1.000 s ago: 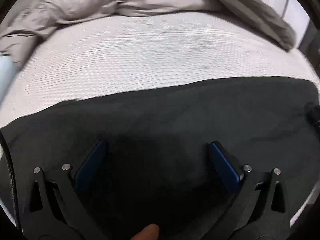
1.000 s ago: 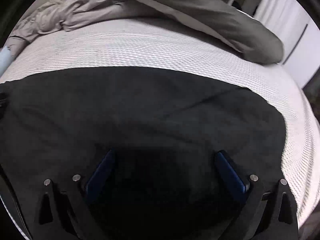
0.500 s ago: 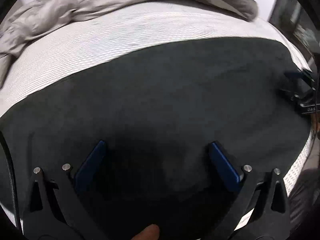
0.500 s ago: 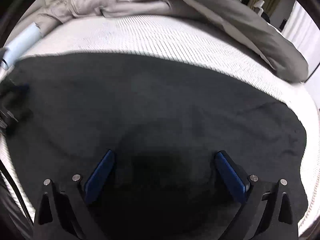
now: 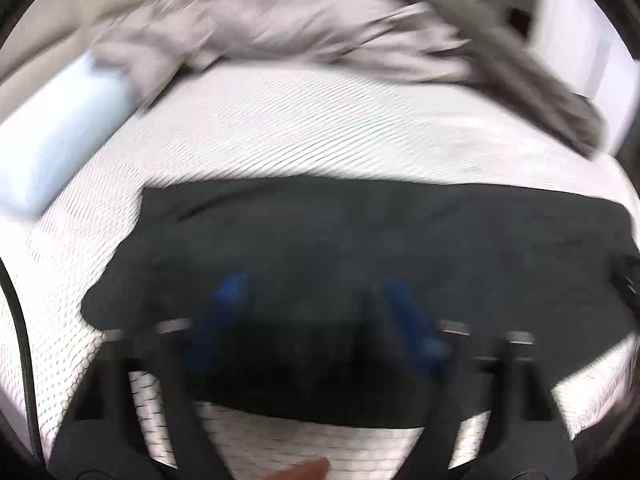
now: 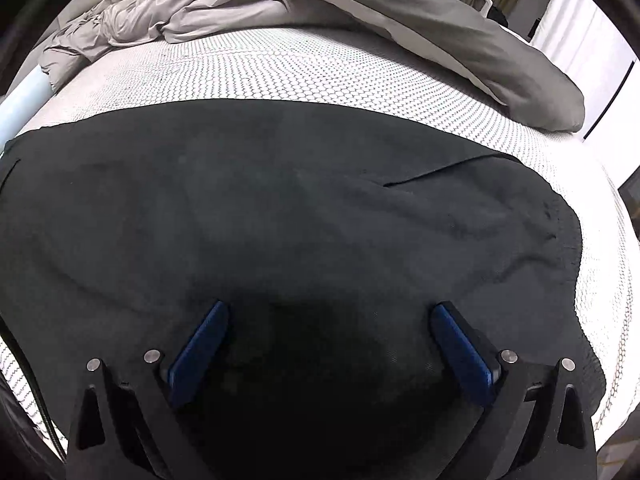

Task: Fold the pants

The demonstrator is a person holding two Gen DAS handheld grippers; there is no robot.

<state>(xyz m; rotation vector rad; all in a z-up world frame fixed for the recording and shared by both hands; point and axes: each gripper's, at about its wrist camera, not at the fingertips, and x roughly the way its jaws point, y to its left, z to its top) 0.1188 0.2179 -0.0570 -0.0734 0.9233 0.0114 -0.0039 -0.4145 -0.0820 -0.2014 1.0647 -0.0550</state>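
White honeycomb-patterned mattress [image 6: 320, 64] carries black pants [image 6: 280, 200] spread flat across its near half. Left gripper [image 5: 316, 292]: blue fingers [image 5: 224, 304] closing over the pants' end, blurred, grip undeterminable; right gripper [image 6: 328, 312]: jaws spread wide above the cloth, holding nothing. Beyond: rumpled grey duvet [image 6: 400, 12] at far edge, pale blue pillow [image 5: 60, 132] at left.

Flat black fabric pants [image 6: 280, 208]: plain dark black, no print. White mattress cover [image 6: 320, 68]: white ground with fine dark honeycomb mesh pattern. Crumpled grey duvet [image 6: 400, 12]: plain taupe-grey, paler on its underside. Pale blue cylindrical bolster [image 5: 56, 128]: plain light blue. Right claw [image 6: 328, 340]: black frame, blue pads, silver rivets. Left claw [image 5: 316, 312]: the same colours, blurred.
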